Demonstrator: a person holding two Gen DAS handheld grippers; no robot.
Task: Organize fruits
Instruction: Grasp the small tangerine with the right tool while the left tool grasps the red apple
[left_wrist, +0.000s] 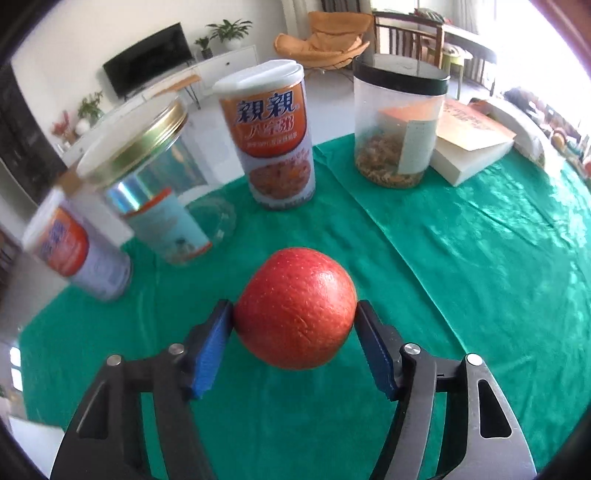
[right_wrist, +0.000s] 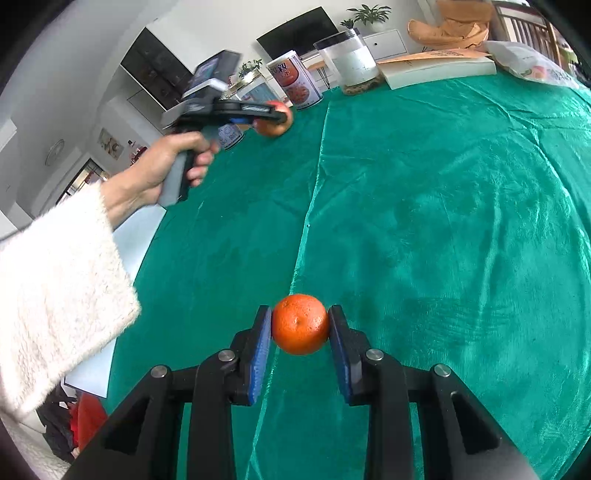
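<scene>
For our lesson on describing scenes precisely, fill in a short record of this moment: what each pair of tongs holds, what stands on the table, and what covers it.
left tongs: shut on the large reddish orange, lifted above the cloth
right tongs: shut on the small mandarin
table cover: green cloth, creased
containers: porridge can, gold-lidded jar, black-rimmed clear canister, second can
other items: book beside the canister
fruit destination: none visible

Right gripper (right_wrist: 300, 325) clamps tangerine (right_wrist: 300, 324); left gripper (right_wrist: 275, 117) clamps orange (right_wrist: 274, 127).
</scene>
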